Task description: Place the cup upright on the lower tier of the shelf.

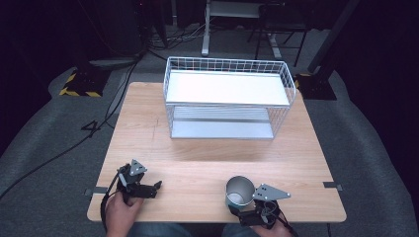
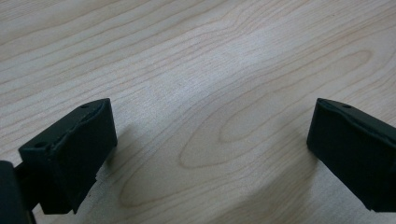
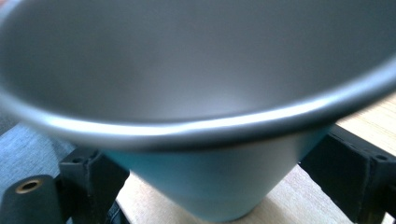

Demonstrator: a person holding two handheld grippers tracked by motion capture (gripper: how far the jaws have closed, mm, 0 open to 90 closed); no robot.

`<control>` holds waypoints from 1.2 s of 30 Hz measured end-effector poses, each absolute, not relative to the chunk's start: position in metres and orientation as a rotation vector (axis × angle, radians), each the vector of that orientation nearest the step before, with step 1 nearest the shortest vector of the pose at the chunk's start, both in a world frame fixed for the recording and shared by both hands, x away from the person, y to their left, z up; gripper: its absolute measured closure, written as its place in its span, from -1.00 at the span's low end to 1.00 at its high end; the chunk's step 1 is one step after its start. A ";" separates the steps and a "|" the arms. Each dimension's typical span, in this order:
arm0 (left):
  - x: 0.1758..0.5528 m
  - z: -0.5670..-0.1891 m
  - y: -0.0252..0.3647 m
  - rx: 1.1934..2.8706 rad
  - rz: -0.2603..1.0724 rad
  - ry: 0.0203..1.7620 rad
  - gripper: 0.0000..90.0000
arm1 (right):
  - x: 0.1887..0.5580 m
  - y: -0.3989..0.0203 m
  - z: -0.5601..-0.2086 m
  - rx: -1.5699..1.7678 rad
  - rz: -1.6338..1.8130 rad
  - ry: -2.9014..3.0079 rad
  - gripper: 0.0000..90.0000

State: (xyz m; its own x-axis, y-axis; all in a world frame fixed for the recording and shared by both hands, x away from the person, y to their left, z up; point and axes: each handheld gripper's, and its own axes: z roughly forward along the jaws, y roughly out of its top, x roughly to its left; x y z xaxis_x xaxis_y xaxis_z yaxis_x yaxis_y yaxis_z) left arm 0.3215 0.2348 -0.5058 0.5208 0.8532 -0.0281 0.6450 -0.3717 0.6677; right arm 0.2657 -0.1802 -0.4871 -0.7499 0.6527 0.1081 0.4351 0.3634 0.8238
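Right gripper: jaws spread either side of metal cup, cup body between them; whether pads press its wall cannot tell. Cup upright near front edge of table, right of middle. Right gripper view: cup's teal lower body and grey inner wall close up, black jaws flanking. Left gripper: jaws spread wide, nothing between, bare wood below, near front left corner. High view adds white wire rack at far edge, well apart; broad bare tabletop between rack and grippers.
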 end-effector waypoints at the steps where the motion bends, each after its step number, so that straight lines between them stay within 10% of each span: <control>1: 0.321 -0.506 0.235 2.135 0.430 1.214 -0.96 | 0.267 -0.180 -0.489 0.970 1.340 2.392 -0.75; 36: 0.321 -0.506 0.235 2.137 0.430 1.214 -0.96 | 0.258 -0.177 -0.504 0.910 1.308 2.350 -0.45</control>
